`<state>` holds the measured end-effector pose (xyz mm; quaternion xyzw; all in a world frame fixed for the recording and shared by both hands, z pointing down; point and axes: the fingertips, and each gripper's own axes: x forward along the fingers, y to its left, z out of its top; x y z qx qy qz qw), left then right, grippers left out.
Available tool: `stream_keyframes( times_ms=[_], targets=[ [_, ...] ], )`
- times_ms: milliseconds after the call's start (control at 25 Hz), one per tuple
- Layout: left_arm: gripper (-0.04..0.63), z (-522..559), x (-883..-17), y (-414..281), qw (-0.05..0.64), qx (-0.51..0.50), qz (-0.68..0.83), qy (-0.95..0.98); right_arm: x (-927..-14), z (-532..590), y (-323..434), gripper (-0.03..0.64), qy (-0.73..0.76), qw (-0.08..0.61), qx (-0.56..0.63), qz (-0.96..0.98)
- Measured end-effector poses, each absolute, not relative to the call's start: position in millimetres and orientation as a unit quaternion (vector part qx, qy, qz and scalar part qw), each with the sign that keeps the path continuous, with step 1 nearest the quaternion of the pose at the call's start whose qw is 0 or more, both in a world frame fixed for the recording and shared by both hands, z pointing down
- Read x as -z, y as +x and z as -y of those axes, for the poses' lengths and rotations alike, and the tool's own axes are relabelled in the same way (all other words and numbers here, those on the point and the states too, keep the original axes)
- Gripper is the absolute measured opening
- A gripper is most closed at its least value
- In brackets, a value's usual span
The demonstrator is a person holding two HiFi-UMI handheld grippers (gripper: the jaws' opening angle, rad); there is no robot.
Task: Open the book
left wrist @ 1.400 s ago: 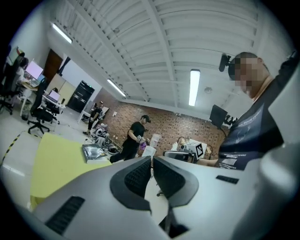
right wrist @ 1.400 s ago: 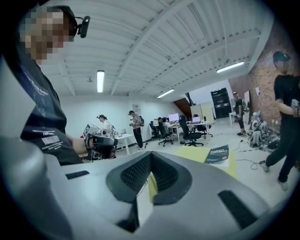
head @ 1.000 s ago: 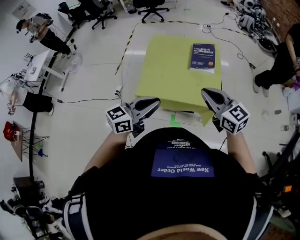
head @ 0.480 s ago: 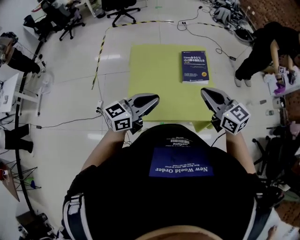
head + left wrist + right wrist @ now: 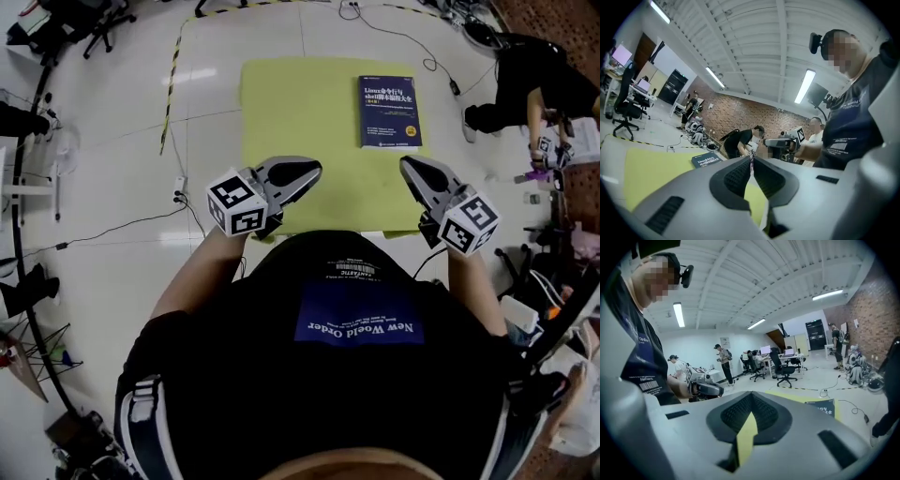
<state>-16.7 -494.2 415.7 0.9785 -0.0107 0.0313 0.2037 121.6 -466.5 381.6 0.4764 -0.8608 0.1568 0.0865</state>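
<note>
A dark blue book [image 5: 391, 112] lies closed, cover up, on the far right part of a yellow-green table [image 5: 300, 112]. My left gripper [image 5: 314, 172] hangs over the table's near edge, left of the book and well short of it, jaws shut and empty. Over the near right edge my right gripper [image 5: 408, 167] is also shut and empty, just below the book. In the left gripper view the book [image 5: 707, 161] lies beyond the closed jaw tips [image 5: 751, 159]. In the right gripper view the book [image 5: 821, 407] shows to the right of the jaw tips [image 5: 751, 394].
A person [image 5: 525, 80] crouches on the floor to the right of the table. Cables and a yellow-black tape strip [image 5: 172, 70] run over the white floor at the left and behind. Office chairs [image 5: 785, 366] and several standing people are farther off.
Both grippers have come forward from short of the table to over its near edge. The table and book now lie closer. Both jaws stayed shut.
</note>
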Motion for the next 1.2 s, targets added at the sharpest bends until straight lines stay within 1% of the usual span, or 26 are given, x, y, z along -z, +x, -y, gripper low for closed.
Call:
stream_keyframes(
  times_ms=[240, 280, 480, 600, 680, 720, 760, 920, 1080, 1200],
  targets=[
    [0.011, 497.8, -425.5, 31.8, 0.213, -0.067, 0.067, 0.973, -390.7, 487.5, 174.2, -0.014, 0.443, 0.073, -0.149, 0.881],
    [0.027, 495.6, -426.2, 42.0, 0.209, -0.074, 0.068, 0.973, -390.6, 488.0, 183.2, -0.014, 0.442, 0.068, -0.147, 0.882],
    [0.148, 494.6, -423.6, 90.4, 0.158, -0.134, 0.042, 0.978, -369.5, 483.9, 211.0, -0.014, 0.448, 0.049, -0.134, 0.883],
    [0.219, 499.4, -439.7, 120.5, 0.113, -0.186, 0.031, 0.976, -362.4, 479.5, 227.8, -0.014, 0.460, 0.044, -0.125, 0.878],
    [0.291, 506.0, -456.0, 138.9, 0.079, -0.223, 0.032, 0.971, -366.0, 478.0, 241.7, -0.014, 0.475, 0.042, -0.125, 0.870],
    [0.316, 510.2, -465.1, 147.7, 0.059, -0.242, 0.032, 0.968, -369.9, 478.1, 249.5, -0.014, 0.483, 0.041, -0.128, 0.865],
    [0.328, 514.2, -474.8, 156.0, 0.038, -0.261, 0.031, 0.964, -375.0, 478.5, 257.2, -0.014, 0.491, 0.041, -0.132, 0.860],
    [0.328, 526.3, -521.6, 186.3, -0.034, -0.329, 0.013, 0.943, -405.0, 483.8, 281.9, -0.014, 0.515, 0.033, -0.159, 0.842],
    [0.328, 540.6, -573.2, 220.5, -0.100, -0.381, 0.010, 0.919, -438.0, 492.4, 299.3, -0.014, 0.531, 0.001, -0.185, 0.827],
    [0.328, 551.8, -606.6, 251.9, -0.171, -0.410, 0.014, 0.896, -463.4, 493.8, 309.8, -0.014, 0.532, -0.012, -0.195, 0.824]
  ],
)
